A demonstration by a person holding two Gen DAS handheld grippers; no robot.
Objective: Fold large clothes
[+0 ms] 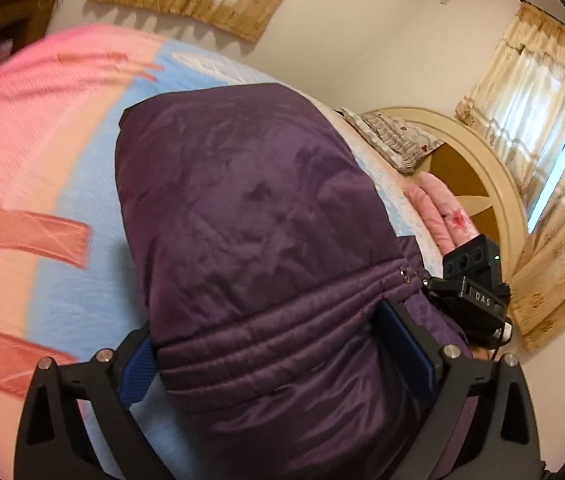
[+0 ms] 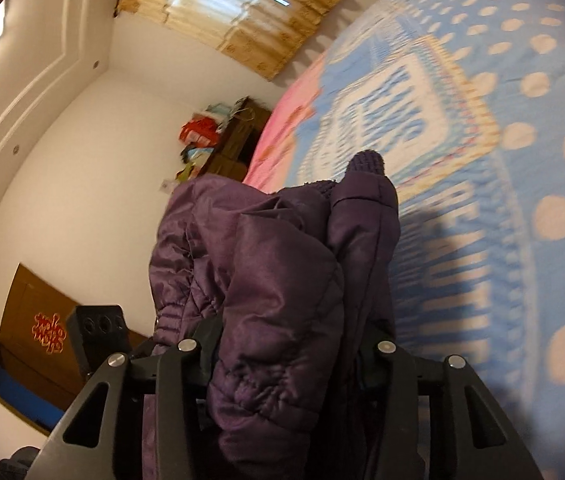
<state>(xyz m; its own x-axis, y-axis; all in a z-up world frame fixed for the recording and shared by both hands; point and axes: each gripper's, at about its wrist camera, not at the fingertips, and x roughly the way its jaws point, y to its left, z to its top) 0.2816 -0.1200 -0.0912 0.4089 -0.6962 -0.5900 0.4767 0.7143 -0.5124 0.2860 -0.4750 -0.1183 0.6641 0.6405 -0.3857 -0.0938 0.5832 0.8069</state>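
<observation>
A purple quilted jacket [image 1: 250, 216] lies spread on the bed, its stitched hem band nearest the left wrist camera. My left gripper [image 1: 274, 360] stands wide around that hem; its blue pads [image 1: 138, 364] sit at either side and the fabric is not squeezed. At the hem's right corner is my right gripper's black body [image 1: 474, 292], with a hand [image 1: 442, 212] behind it. In the right wrist view, a thick bunch of the jacket [image 2: 274, 280] with a sleeve cuff [image 2: 366, 164] is gathered between the fingers of my right gripper [image 2: 286, 360], raised off the bed. Fabric hides the pads.
The bed cover [image 2: 522, 200] is blue with pale dots and a pink band [image 1: 22, 120]. A patterned pillow [image 1: 394, 140] and round headboard [image 1: 498, 184] lie to the right. Curtains [image 1: 530, 92], a dark wooden cabinet [image 2: 238, 140] and white walls surround the bed.
</observation>
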